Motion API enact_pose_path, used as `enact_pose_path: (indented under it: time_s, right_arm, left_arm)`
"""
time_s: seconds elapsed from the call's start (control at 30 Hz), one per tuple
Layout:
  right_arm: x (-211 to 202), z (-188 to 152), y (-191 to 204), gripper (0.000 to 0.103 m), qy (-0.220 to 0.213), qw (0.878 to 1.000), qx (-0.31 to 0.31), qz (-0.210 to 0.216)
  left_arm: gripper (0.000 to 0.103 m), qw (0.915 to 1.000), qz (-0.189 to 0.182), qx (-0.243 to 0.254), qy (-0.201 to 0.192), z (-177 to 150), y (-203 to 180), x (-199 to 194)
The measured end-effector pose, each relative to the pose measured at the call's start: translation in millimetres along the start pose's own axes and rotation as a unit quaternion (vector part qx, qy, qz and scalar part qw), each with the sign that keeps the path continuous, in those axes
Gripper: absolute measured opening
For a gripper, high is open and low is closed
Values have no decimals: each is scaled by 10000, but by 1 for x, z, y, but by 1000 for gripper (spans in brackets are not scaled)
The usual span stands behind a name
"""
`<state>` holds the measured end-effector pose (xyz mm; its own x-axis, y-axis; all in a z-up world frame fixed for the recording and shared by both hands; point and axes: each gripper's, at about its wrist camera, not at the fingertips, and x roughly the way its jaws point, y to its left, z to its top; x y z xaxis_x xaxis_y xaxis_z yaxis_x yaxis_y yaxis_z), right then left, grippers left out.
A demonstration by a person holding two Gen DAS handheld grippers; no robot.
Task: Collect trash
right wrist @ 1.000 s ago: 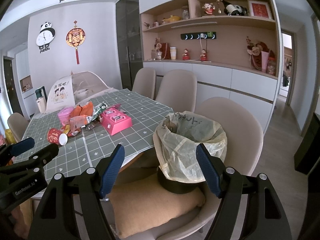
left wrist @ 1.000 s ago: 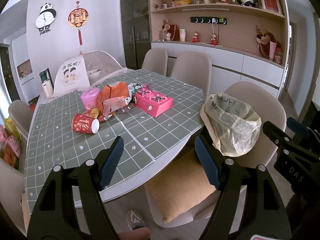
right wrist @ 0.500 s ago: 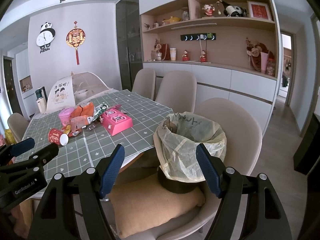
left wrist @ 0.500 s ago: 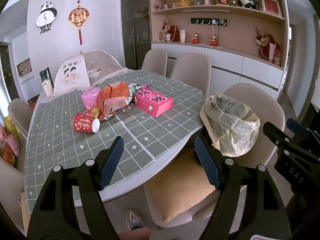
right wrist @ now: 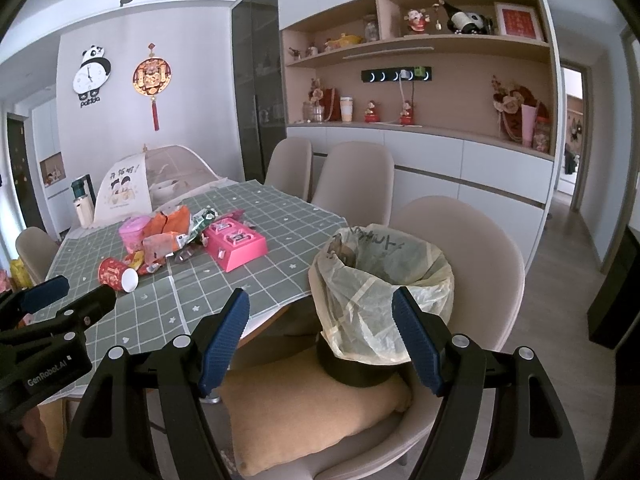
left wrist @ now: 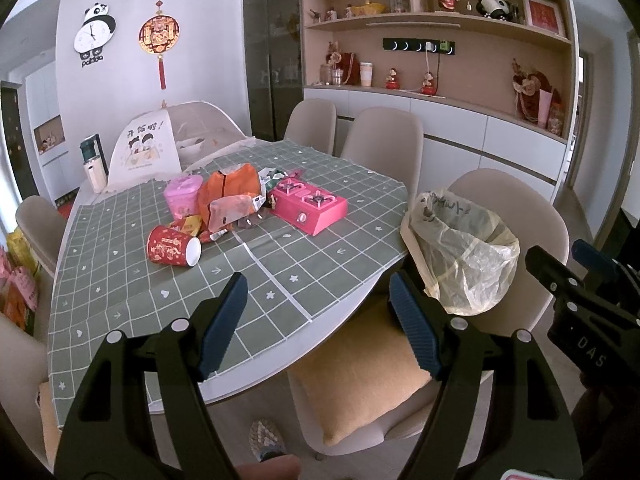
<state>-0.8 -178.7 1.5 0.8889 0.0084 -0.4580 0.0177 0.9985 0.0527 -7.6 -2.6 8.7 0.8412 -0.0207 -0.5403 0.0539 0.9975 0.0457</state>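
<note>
We held the left gripper (left wrist: 316,320) and right gripper (right wrist: 320,336) spread wide and empty, short of the table (left wrist: 248,280). The trash pile (left wrist: 224,208) lay mid-table beside a pink box (left wrist: 308,208); the lined bin (right wrist: 380,300) stood on a chair cushion (right wrist: 304,400).

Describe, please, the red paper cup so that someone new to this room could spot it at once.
Start at the dining table with the green grid cloth and find the heap of wrappers beside the pink toy stove. The red paper cup is at the heap's near edge. It alone lies tipped on its side, its white inside showing, with gold print on red.
</note>
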Motion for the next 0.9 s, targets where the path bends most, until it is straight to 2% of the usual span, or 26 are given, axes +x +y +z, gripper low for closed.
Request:
enact_pose_path:
  time_s: [0.4,0.67,0.8,0.9]
  right_arm:
    - [0,-1,0,70,4,10000,-8,14]
    - [3,1,5,70,58,10000,-33,24]
    - [7,0,8,70,111,9999,-14,17]
    - [15,0,9,70,184,9998,12,16]
  left_arm:
    - [70,10000,8,-64,34,-2,2,-2]
    - [70,9996,-41,-202,215,-4,9,7]
    - [69,9983,-248,-323,422,-5,19,20]
    - [66,9958,-444,-589,547,-8,34,29]
